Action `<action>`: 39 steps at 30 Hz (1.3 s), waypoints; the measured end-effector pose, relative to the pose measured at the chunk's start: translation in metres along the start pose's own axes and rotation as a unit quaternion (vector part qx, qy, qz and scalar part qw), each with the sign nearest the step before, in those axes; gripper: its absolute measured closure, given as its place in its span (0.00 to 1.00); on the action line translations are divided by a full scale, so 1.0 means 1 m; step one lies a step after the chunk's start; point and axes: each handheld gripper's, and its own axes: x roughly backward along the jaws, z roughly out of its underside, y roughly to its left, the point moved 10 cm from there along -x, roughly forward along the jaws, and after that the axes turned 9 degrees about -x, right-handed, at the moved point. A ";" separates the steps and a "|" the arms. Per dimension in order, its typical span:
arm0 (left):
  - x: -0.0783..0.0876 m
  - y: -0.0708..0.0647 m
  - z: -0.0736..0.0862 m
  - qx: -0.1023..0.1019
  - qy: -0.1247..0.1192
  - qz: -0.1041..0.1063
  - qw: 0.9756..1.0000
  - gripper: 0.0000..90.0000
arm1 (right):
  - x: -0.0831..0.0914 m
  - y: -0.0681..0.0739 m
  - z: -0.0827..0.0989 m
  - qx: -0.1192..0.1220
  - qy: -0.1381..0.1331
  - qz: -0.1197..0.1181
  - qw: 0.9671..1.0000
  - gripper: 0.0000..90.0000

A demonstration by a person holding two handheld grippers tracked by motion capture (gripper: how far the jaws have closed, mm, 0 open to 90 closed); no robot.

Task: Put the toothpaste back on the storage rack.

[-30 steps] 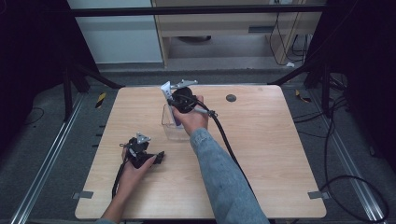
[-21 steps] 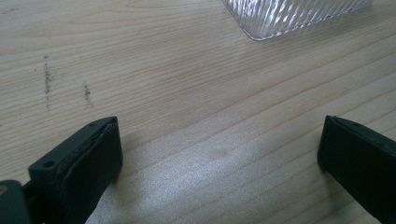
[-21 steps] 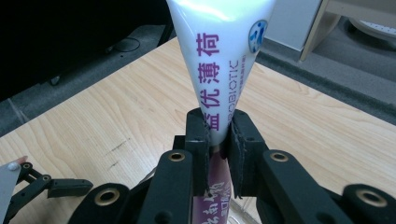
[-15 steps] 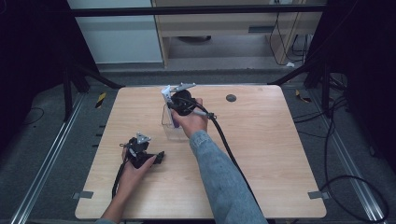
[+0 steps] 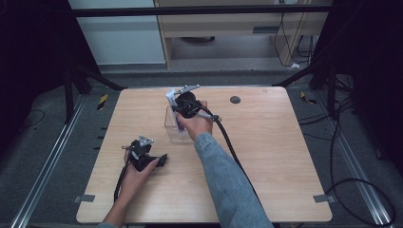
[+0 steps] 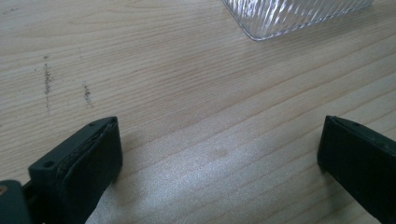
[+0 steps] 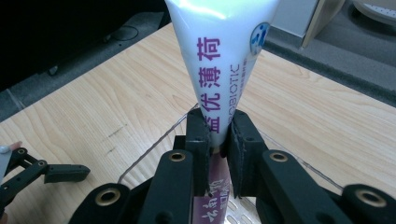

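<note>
At the left of the pale wooden table [image 5: 266, 156], the left gripper [image 5: 160, 160] is rested low on the wood w/ its jaws spread wide and nothing between them; in the left gripper view only bare grain and one corner of the clear ribbed plastic container [image 6: 289, 16] are seen ahead. No shift is noted there vs. the two earlier high-view frames. Further right, the same container [image 5: 174, 127] stands near the table's middle, just in front of the right gripper [image 5: 177, 105]. The white tube w/ purple lettering [image 7: 224, 60] is clamped by the right gripper [image 7: 218, 135], jaws closed on its narrow lower part, its wide flat end up. Over the last sec. the right hand [image 5: 196, 124] has been carried slightly left and toward the far edge, so the tube is now held over the container rather than beside it. This is judged to mean the tube is being lowered into, or lifted from, the container; which one can't be told. The tube's bottom end is hidden behind the jaws, so whether it touches the container floor is unclear. A small dark round mark [image 5: 235, 99] further right is too small to identify.
</note>
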 end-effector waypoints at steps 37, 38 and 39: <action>0.000 0.000 0.000 -0.001 0.000 0.001 1.000 0.00 | -0.013 -0.001 0.004 0.001 0.027 0.011 1.000 0.88; 0.000 0.000 0.000 0.000 0.000 0.001 1.000 0.00 | -0.014 -0.001 0.003 0.000 0.027 0.011 1.000 0.88; 0.000 0.000 0.000 -0.001 0.000 0.001 1.000 0.00 | -0.016 -0.001 0.002 -0.002 0.027 0.013 1.000 0.88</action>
